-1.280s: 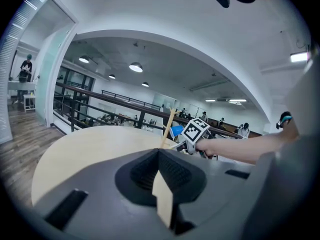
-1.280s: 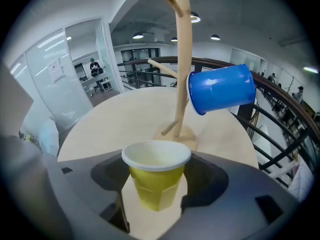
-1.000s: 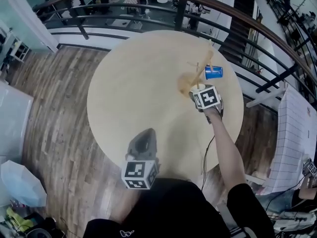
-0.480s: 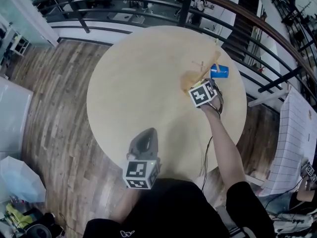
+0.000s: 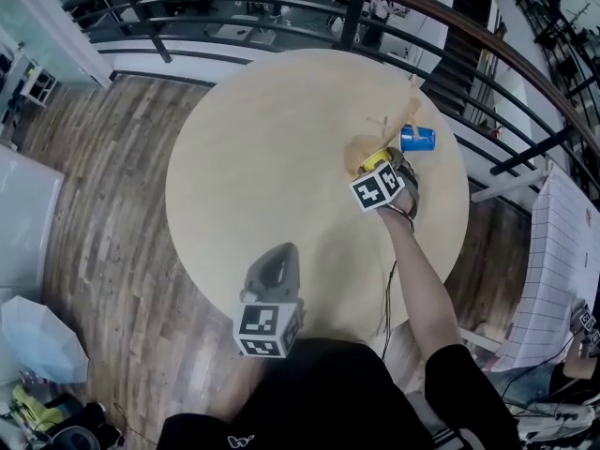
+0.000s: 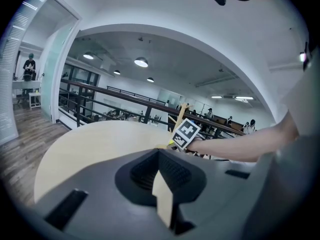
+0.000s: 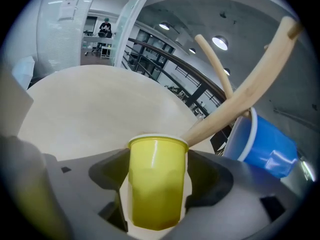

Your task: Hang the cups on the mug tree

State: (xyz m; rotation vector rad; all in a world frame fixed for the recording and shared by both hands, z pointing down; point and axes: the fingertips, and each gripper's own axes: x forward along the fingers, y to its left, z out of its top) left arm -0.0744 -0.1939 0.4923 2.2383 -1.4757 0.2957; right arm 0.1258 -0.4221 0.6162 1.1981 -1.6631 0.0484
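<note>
A yellow cup [image 7: 156,184] lies between the jaws of my right gripper [image 7: 157,149], its mouth pointing away from the camera and tilted down toward the table. The jaws have just been opening a little, and both still touch the cup's sides. In the head view the yellow cup [image 5: 375,160] shows just ahead of the right gripper [image 5: 384,167], at the foot of the wooden mug tree [image 5: 389,125]. A blue cup [image 5: 417,139] hangs on a peg to the right. My left gripper [image 5: 272,261] hovers at the table's near edge, shut and empty.
The round pale wooden table [image 5: 262,157] holds nothing but the tree. The tree's trunk [image 7: 250,84] and a peg [image 7: 215,64] rise close behind the yellow cup, with the blue cup [image 7: 267,144] beside them. A dark railing [image 5: 281,7] curves behind the table.
The right gripper has drawn back slightly toward me and rolled, so the yellow cup now shows beside its marker cube. The left gripper has stayed where it was.
</note>
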